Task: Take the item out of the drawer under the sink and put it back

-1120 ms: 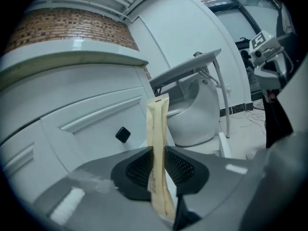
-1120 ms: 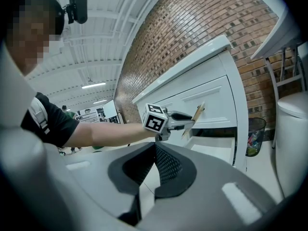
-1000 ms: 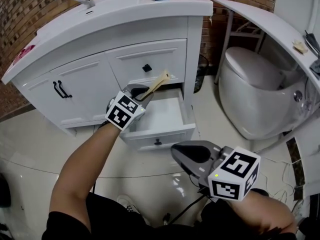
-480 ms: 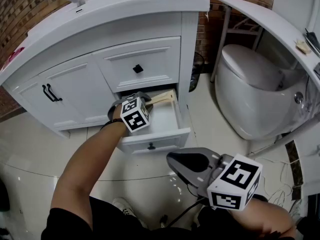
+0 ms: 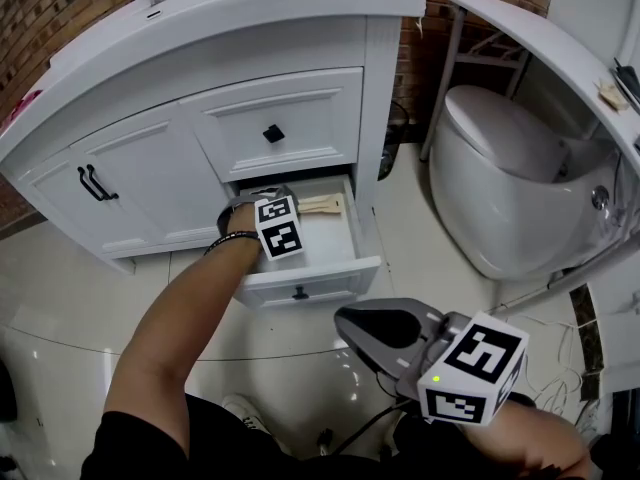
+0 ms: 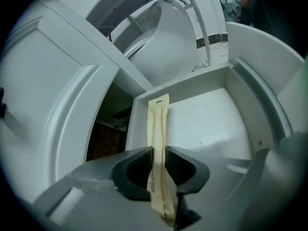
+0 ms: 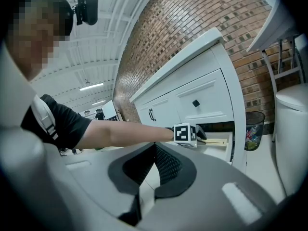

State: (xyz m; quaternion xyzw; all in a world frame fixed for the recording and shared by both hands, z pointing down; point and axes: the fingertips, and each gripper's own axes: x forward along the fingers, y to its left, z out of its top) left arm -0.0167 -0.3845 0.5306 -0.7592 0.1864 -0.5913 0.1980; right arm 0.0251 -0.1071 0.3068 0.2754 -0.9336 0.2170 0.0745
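A long cream paper packet (image 5: 322, 205) lies low in the open bottom drawer (image 5: 310, 273) of the white sink cabinet. My left gripper (image 5: 287, 197) reaches into the drawer from the left. In the left gripper view the packet (image 6: 158, 124) runs between the jaws of the gripper (image 6: 159, 154) toward the drawer's back wall (image 6: 192, 83). The pads still touch it on both sides while the jaws are opening. My right gripper (image 5: 346, 320) hangs over the floor in front of the drawer, away from it, shut with nothing in it (image 7: 154, 148).
Above the open drawer is a shut drawer with a black knob (image 5: 272, 133). The cabinet doors with black handles (image 5: 88, 181) stand to the left. A white toilet (image 5: 510, 178) is to the right, and a dark bin (image 7: 252, 129) stands between cabinet and toilet.
The left gripper has come down with the packet from above the drawer's rim into the drawer. The packet, tilted up before, now lies flat. The right gripper has hardly moved.
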